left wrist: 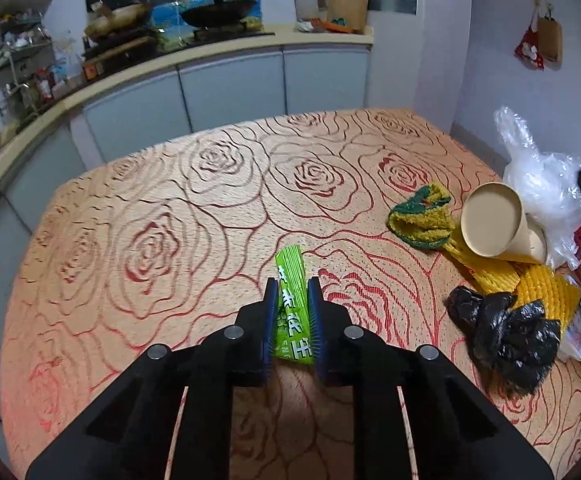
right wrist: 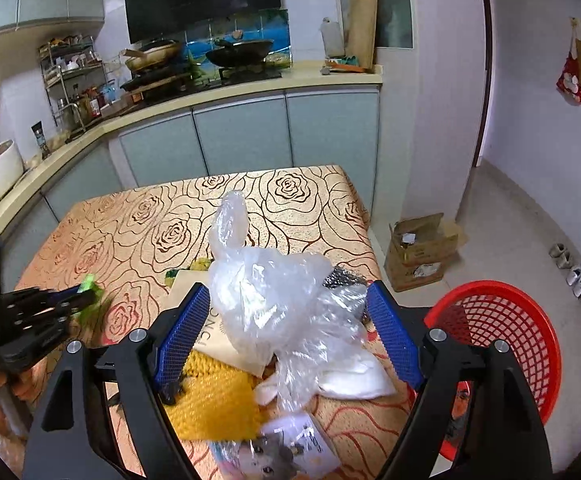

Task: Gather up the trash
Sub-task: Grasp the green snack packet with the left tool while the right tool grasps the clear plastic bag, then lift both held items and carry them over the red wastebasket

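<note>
Left wrist view: the left hand-held gripper (left wrist: 293, 312) is clamped on a green wrapper (left wrist: 292, 308), its blue pads (left wrist: 271, 320) pressing both long edges; the wrapper's far end sticks out past the fingertips over the bench (left wrist: 170, 208).
Bench: covered with an orange cloth printed with red rose outlines.
Right of the left gripper: a crumpled black bag (left wrist: 502, 332) lies on the cloth, touching a yellow net (left wrist: 546, 292) behind it.
Farther right: a tan paper cup (left wrist: 498, 224) lies on its side, mouth toward the camera, beside a green-and-yellow cloth (left wrist: 422, 220).
Right wrist view: the right hand-held gripper (right wrist: 286, 320) stands wide open, with a clear plastic bag (right wrist: 274, 292) bunched between the blue pads (right wrist: 392, 336); whether either pad touches it I cannot tell.
Under the bag: the yellow net, a white scrap (right wrist: 354, 380) and a printed packet with a cat picture (right wrist: 278, 448) at the near edge.
Basket: a red mesh basket (right wrist: 502, 320) sits at the bench's right side.
Beyond: grey cabinets and a kitchen counter (right wrist: 250, 88) with pans.
</note>
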